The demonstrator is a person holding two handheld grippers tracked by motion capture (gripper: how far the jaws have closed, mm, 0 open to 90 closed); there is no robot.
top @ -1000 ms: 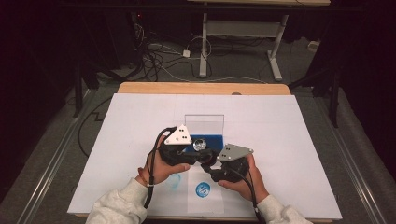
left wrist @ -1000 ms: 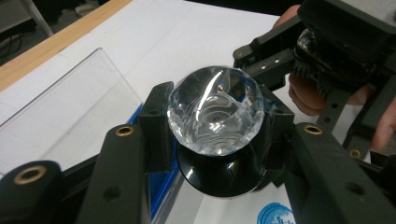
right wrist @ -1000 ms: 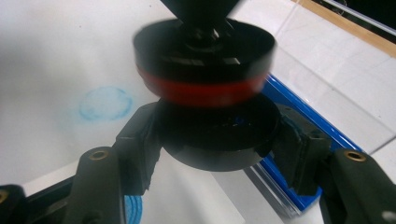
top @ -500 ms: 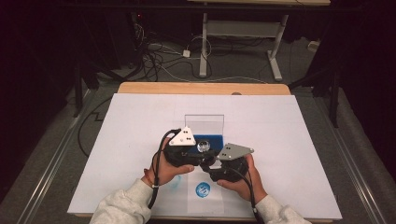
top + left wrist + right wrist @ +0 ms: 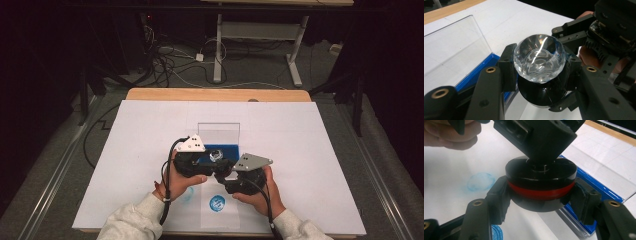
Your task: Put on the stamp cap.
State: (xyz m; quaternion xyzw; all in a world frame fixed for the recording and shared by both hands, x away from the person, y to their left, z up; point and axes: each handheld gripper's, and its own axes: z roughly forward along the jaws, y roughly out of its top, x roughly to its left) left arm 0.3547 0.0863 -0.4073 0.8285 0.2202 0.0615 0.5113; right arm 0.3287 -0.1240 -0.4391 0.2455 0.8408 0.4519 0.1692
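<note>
The stamp (image 5: 541, 188), black with a red band, sits just in front of the blue case (image 5: 220, 150), low over the white sheet (image 5: 310, 150). Its clear knob (image 5: 539, 61) is clamped in the left gripper (image 5: 539, 72), jaws pressing either side. The right gripper (image 5: 541, 200) squeezes the black base from both sides. Both hands meet right by the case, whose clear lid (image 5: 218, 131) stands up behind. Nearer the person than the case, a blue print (image 5: 217, 202) marks the sheet, a fainter smudge (image 5: 480, 182) beside it.
</note>
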